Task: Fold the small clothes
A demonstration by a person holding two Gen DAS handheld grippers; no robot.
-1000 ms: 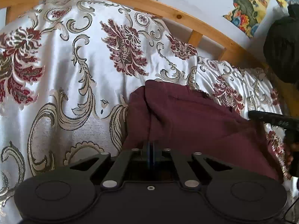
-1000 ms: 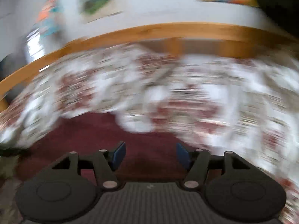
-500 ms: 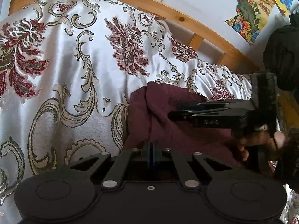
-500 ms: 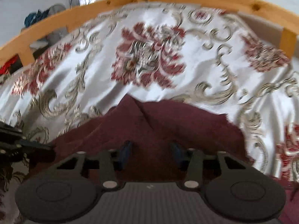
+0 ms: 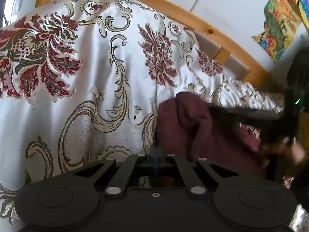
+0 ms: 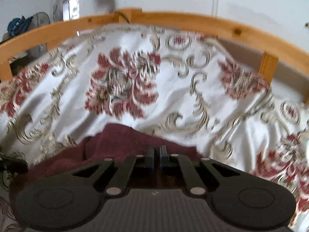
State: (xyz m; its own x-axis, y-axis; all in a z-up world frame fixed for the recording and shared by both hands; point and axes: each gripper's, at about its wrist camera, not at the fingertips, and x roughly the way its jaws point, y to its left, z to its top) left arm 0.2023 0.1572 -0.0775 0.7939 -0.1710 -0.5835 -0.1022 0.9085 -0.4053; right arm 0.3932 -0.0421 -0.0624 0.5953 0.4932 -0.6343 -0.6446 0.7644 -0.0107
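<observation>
The left gripper (image 5: 156, 150) is pinched together on the near left edge of the dark maroon cloth garment (image 5: 195, 127). The right gripper (image 6: 156, 154), its fingers nearly touching, grips the same garment (image 6: 117, 141) at a raised fold. The garment lies bunched on the white satin bedspread with red flowers and beige scrolls (image 5: 92, 89), inside a light wooden bed frame (image 6: 173, 22).

Garment (image 5: 195, 127) on bedspread (image 5: 87, 89), wooden bed rail (image 5: 193, 22) behind.
</observation>
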